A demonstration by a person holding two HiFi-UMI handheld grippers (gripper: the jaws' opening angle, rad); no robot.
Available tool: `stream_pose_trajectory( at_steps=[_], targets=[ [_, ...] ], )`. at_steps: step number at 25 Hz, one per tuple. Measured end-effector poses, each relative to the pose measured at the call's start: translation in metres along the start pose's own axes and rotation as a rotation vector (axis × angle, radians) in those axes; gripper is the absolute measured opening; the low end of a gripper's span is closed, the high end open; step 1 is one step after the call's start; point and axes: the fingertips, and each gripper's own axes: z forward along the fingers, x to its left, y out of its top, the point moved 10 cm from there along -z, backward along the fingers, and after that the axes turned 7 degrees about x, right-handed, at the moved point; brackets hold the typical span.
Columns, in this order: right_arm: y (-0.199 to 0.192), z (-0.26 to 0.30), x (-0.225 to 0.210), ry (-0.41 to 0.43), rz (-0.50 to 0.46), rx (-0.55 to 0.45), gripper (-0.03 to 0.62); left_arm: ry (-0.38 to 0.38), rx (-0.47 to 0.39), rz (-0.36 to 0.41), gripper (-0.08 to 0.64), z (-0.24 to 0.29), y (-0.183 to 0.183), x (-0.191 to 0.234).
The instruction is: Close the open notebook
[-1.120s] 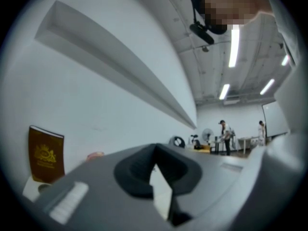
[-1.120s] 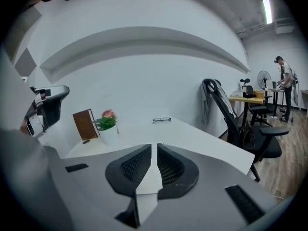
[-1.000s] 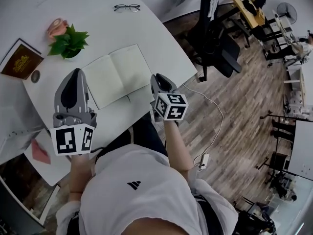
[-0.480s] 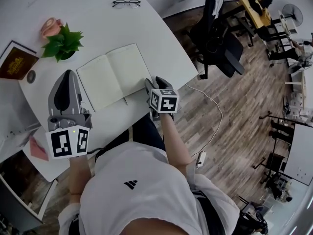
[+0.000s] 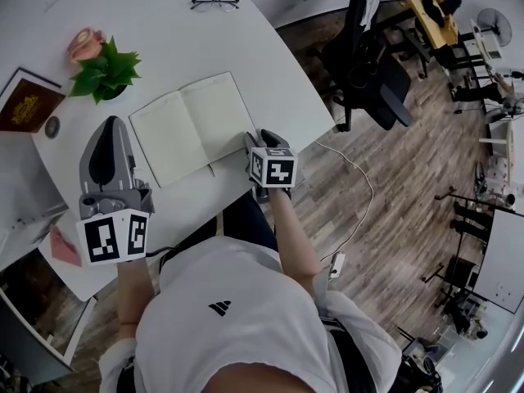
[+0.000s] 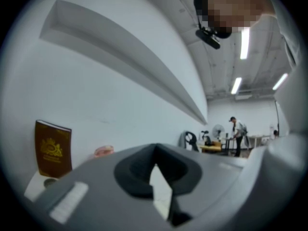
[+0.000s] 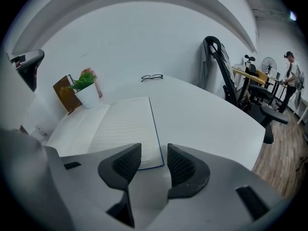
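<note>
The white worktop [image 5: 270, 72] has a rounded edge on its right side. An open notebook [image 5: 192, 125] lies flat near the front edge, lined pages up, with a thin blue rim of cover showing. Beyond its left page stands a potted plant [image 5: 105, 74] with a pink flower. A pair of glasses [image 5: 214, 4] lies well apart at the far side. A brown book [image 5: 24, 101] sits at the left edge, with a small round thing [image 5: 52, 128] just beside it.
</note>
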Motion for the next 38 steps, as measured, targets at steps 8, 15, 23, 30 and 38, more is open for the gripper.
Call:
stream_pose_trajectory(
  at_steps=[8, 15, 23, 30, 38],
  targets=[
    [-0.001, -0.004, -0.001, -0.027, 0.027, -0.033, 0.002, 0.001, -0.013, 0.008, 0.009, -0.008, 0.004, 0.001],
    [0.001, -0.017, 0.003, 0.017, 0.05, -0.093, -0.002, 0.01, -0.031, 0.009, 0.009, -0.021, 0.006, 0.004],
    [0.002, -0.027, 0.006, 0.031, 0.059, -0.125, 0.0, 0.01, -0.047, 0.007, 0.009, -0.033, 0.007, 0.003],
    [-0.005, -0.008, -0.002, -0.013, 0.045, -0.041, 0.031, 0.011, -0.049, 0.013, 0.009, -0.037, 0.009, 0.003],
    [-0.006, -0.007, -0.005, 0.046, 0.098, 0.0, 0.136, 0.026, -0.044, 0.009, 0.009, -0.034, 0.007, 0.008]
  ],
)
